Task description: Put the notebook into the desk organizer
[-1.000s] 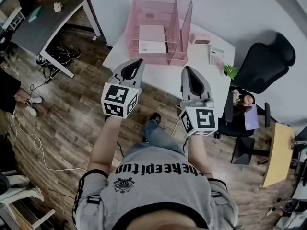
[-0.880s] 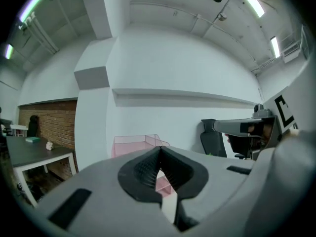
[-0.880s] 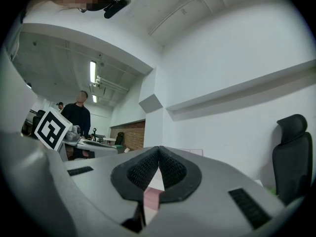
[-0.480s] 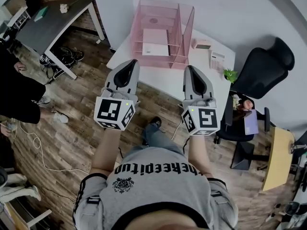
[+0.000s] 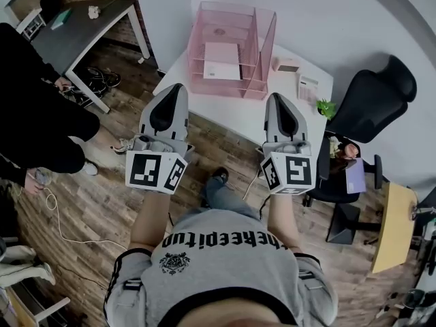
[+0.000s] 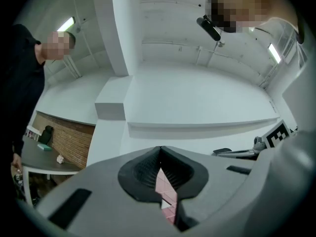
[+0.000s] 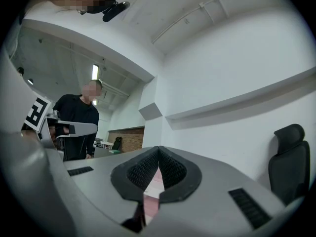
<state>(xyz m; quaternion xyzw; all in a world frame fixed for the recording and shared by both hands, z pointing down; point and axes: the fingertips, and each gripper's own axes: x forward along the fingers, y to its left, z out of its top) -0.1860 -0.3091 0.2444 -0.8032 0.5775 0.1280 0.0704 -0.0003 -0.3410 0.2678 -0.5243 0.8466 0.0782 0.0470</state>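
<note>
The pink mesh desk organizer (image 5: 255,43) stands at the far side of the white table (image 5: 231,114). A pale notebook (image 5: 222,60) lies inside its wider left section. My left gripper (image 5: 177,87) hangs in front of the table's near left edge, shut and empty. My right gripper (image 5: 275,97) hangs over the table's near right edge, also shut and empty. In the left gripper view the left gripper (image 6: 159,148) has its pads meeting at the tips, with a slice of pink mesh showing below them. The right gripper view shows the right gripper (image 7: 158,147) the same way.
A small pink box (image 5: 287,65), a white item (image 5: 308,86) and a small green plant (image 5: 326,106) sit at the table's right end. A black office chair (image 5: 371,101) stands to the right. A person in black (image 5: 34,114) stands at left by a grey desk (image 5: 75,33).
Both grippers have drawn back from the organizer toward my body, the left one farther and to the left. A person in black has walked into view at the left.
</note>
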